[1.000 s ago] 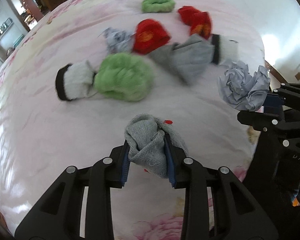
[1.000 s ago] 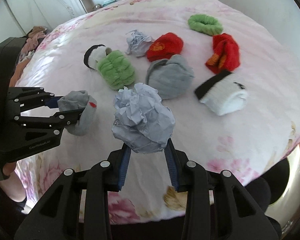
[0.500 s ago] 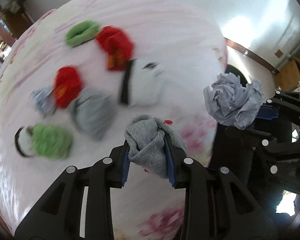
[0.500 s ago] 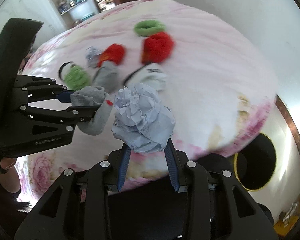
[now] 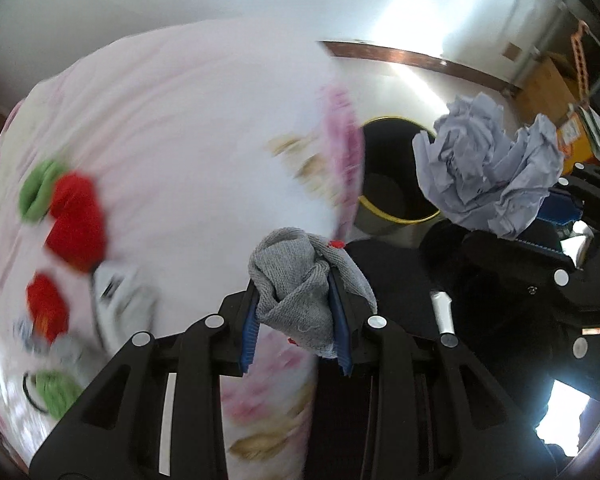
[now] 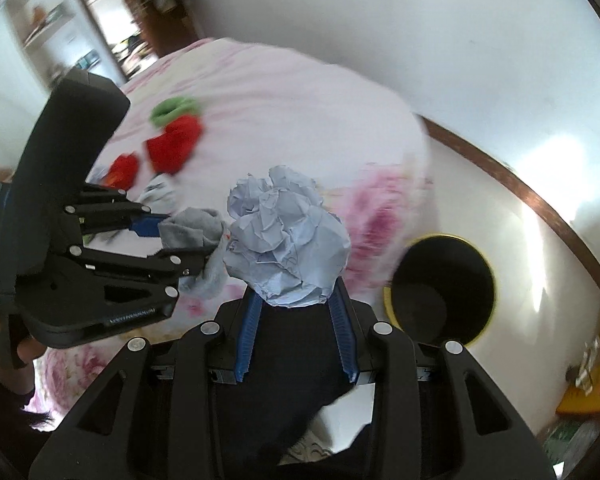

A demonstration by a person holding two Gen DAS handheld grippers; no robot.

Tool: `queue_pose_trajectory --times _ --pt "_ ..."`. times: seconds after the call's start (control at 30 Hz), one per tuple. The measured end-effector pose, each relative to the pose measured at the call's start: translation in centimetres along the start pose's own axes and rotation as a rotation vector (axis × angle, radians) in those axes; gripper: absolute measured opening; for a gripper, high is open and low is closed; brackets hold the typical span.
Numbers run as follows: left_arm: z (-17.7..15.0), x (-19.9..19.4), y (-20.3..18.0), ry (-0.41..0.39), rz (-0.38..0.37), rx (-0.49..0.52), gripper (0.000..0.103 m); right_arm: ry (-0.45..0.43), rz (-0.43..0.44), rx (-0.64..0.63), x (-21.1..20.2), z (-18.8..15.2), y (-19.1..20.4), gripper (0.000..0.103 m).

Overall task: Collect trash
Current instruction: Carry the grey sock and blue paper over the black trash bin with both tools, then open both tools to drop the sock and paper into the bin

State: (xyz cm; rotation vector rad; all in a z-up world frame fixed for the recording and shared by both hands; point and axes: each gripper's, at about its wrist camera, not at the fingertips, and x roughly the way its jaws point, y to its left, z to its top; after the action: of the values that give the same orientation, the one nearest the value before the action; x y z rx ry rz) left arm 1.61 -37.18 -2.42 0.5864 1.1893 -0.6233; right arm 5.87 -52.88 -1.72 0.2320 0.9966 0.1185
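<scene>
Two grippers, both loaded. Left gripper (image 5: pixel 296 328) is clamped on a bunched grey sock (image 5: pixel 300 280) w/ a small red mark near its top; the blue pads pinch the fabric from both sides, and part of the sock droops over the right-hand pad. Right gripper (image 6: pixel 296 320) is closed around a crumpled ball of pale blue-grey paper (image 6: pixel 288 240); the wad sits on top of the pad tips and bulges wider than the gap betw. them.

In the left wrist view the paper ball (image 5: pixel 488 172) shows at upper right, held by the other tool, apart from the sock. In the right wrist view the sock (image 6: pixel 196 232) shows at left in the other tool, just beside the paper wad; cannot tell if they touch.

Bin (image 6: pixel 444 292): round, black inside, yellow rim, standing on a light floor next to the bed's corner. In the right wrist view it lies right of the paper ball and lower in frame. In the left wrist view the bin (image 5: pixel 396 176) is partly hidden behind the bed edge and the paper.

Bed (image 5: pixel 180 128): pale pink cover w/ flower print, heavily blurred. Blurred on it: red socks (image 5: pixel 76 228), a green sock (image 5: pixel 36 192) at the far left, another green one (image 5: pixel 56 396) lower left, a white-and-black piece (image 5: pixel 120 296) betw. them. Brown skirting board (image 6: pixel 520 196) runs along the white wall behind the bin.
</scene>
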Motion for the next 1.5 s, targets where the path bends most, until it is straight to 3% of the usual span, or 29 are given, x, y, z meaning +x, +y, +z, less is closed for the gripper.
queue_pose_trajectory --times 0.27,0.63,0.7,0.73,0.8,0.83,1.1,1.2,1.33,1.4,1.5 --pt "5.2 2.5 -5.9 0.023 -0.076 0.102 0.031 -0.018 -0.105 0.138 -1.5 -1.0 -7.1 0.032" --pt "10.3 8.5 -11.1 0.074 -0.168 0.172 0.032 0.003 -0.148 0.265 0.0 -1.8 -14.1 0.032" --pt "11.1 9.5 -11.6 0.079 -0.179 0.174 0.038 0.008 -0.152 0.280 0.4 -1.8 -15.5 0.033" --pt "11.7 10.3 -11.7 0.084 -0.183 0.178 0.051 0.013 -0.153 0.284 0.8 -1.6 -16.1 0.033" --pt "12.4 11.1 -11.9 0.081 -0.161 0.181 0.073 0.023 -0.157 0.288 1.2 -1.8 -17.1 0.033" --pt "12.7 11.3 -12.0 0.072 -0.143 0.183 0.078 0.028 -0.156 0.289 1.5 -1.9 -17.4 0.033" --pt "13.5 11.6 -11.3 0.070 -0.037 0.170 0.085 0.083 -0.151 0.270 3.7 -1.0 -18.6 0.035" --pt "13.1 10.7 -9.8 0.067 -0.007 0.148 0.088 0.086 -0.156 0.262 4.0 -0.7 -18.5 0.050" --pt "12.3 9.7 -8.2 0.068 0.000 0.115 0.088 0.097 -0.160 0.249 4.2 -0.2 -18.2 0.053" --pt "11.8 9.0 -7.7 0.066 -0.004 0.101 0.088 0.100 -0.174 0.230 4.3 0.1 -17.9 0.066" --pt "10.9 7.7 -7.1 0.069 -0.003 0.098 0.090 0.105 -0.174 0.187 4.1 0.5 -16.7 0.068"
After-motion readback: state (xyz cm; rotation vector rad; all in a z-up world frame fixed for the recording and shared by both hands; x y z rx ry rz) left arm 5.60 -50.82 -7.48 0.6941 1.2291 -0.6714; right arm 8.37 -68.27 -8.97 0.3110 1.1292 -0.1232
